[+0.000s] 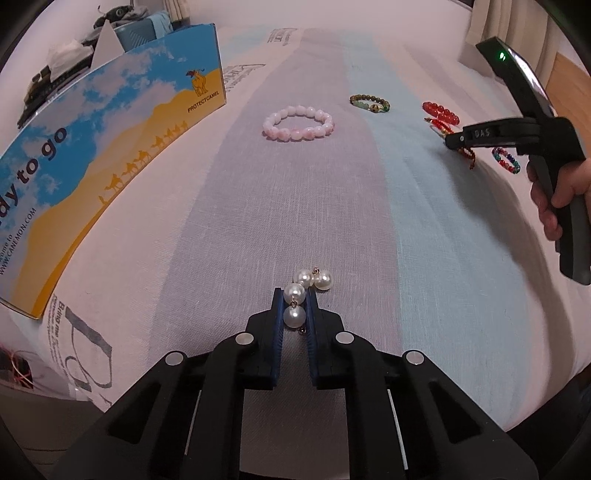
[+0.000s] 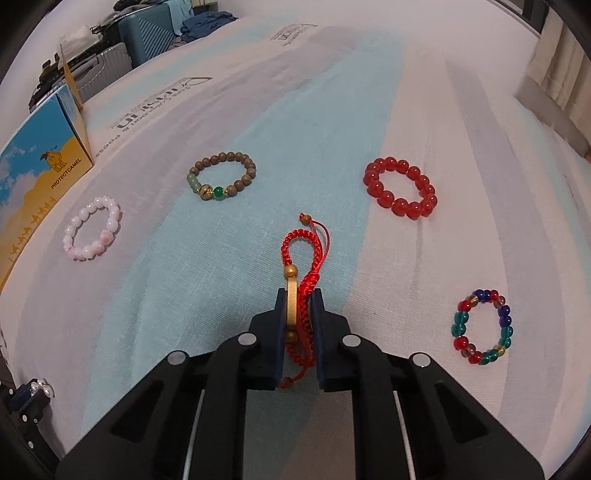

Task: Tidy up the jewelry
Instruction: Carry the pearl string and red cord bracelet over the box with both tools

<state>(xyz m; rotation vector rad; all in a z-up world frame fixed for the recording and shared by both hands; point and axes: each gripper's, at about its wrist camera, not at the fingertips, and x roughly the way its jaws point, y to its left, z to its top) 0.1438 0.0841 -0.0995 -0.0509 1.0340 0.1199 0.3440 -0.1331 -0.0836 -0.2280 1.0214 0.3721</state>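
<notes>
My left gripper [image 1: 295, 295] is shut on a white pearl bracelet [image 1: 301, 291], held just above the striped bedsheet. My right gripper [image 2: 299, 295] is shut on a red braided cord bracelet [image 2: 304, 273] with a gold bar. In the left wrist view the right gripper [image 1: 452, 142] is at the far right with the red cord [image 1: 467, 153] hanging from it. On the sheet lie a pink bead bracelet [image 2: 92, 234], a brown wood-bead bracelet [image 2: 221, 176], a red bead bracelet [image 2: 400, 188] and a multicolour bead bracelet [image 2: 484, 326].
A blue and yellow cardboard box [image 1: 92, 158] stands on the bed at the left. Suitcases [image 2: 147, 29] and clutter sit beyond the bed's far left edge. A curtain [image 2: 561, 55] and the bed's edge are at the right.
</notes>
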